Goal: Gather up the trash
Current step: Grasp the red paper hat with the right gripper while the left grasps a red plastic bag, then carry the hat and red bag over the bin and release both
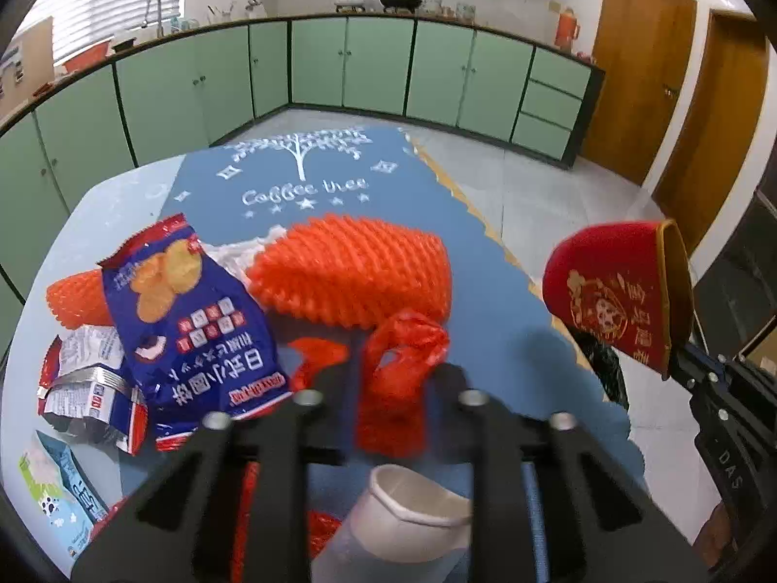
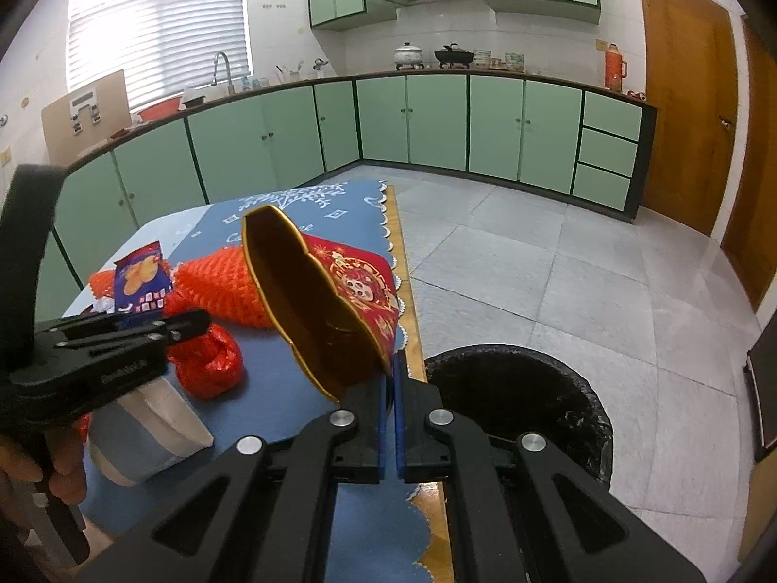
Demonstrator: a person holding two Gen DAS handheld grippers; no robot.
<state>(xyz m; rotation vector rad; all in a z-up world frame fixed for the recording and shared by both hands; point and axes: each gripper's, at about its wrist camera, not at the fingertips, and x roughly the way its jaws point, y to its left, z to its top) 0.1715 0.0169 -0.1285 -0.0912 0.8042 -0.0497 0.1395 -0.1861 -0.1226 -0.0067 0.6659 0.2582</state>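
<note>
Our right gripper [image 2: 391, 379] is clenched on the rim of a red paper cup [image 2: 349, 291], held tilted in the air above the table's edge, just beside the black-lined trash bin [image 2: 529, 388] on the floor. Our left gripper [image 1: 396, 379] has its jaws spread around a crumpled red plastic bag [image 1: 398, 379], though contact seems uncertain. Beyond lie an orange foam net [image 1: 354, 272] and a blue snack wrapper [image 1: 194, 325] on the blue mat [image 1: 311, 180].

A blue mat [image 1: 311, 204] printed with a white tree covers the table [image 1: 102, 214]. Green cabinets [image 2: 437, 121] line the walls below a countertop holding a white pot [image 2: 408, 54], a black pan [image 2: 454, 56] and an orange thermos [image 2: 615, 68]. Wooden doors [image 2: 684, 97] stand at right.
</note>
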